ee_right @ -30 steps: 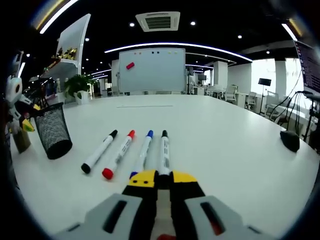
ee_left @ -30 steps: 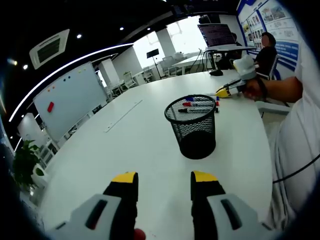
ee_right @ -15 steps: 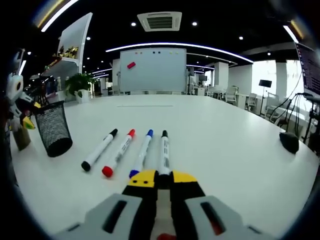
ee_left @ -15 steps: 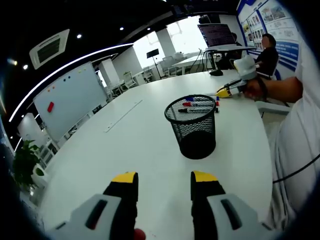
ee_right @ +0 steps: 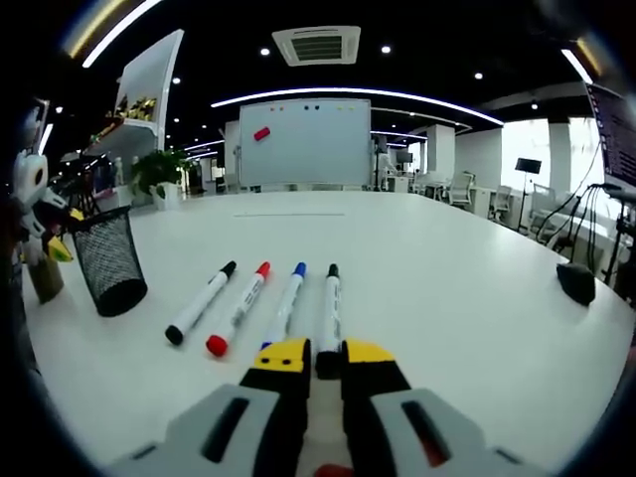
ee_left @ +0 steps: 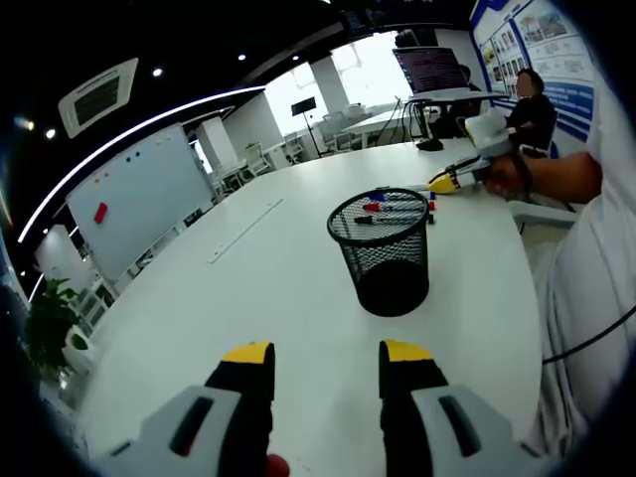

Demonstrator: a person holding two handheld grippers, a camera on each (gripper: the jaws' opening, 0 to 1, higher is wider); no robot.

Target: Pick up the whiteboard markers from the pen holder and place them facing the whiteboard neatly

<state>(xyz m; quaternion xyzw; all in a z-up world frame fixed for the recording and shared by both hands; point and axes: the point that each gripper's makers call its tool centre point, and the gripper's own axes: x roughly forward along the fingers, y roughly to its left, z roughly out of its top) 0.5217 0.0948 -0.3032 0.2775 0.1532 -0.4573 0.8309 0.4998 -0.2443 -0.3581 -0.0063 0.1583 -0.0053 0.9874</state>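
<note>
four markers lie side by side on the white table (ee_right: 477, 298), caps toward the whiteboard (ee_right: 304, 141): black-capped marker (ee_right: 202, 301), red marker (ee_right: 239, 307), blue marker (ee_right: 282, 306), second black marker (ee_right: 329, 316). right gripper (ee_right: 326, 355) sits at the second black marker's near end, jaws slightly parted, probably just off it. mesh pen holder (ee_left: 383, 250) stands upright; left gripper (ee_left: 325, 353) hovers released, well short of it.
</note>
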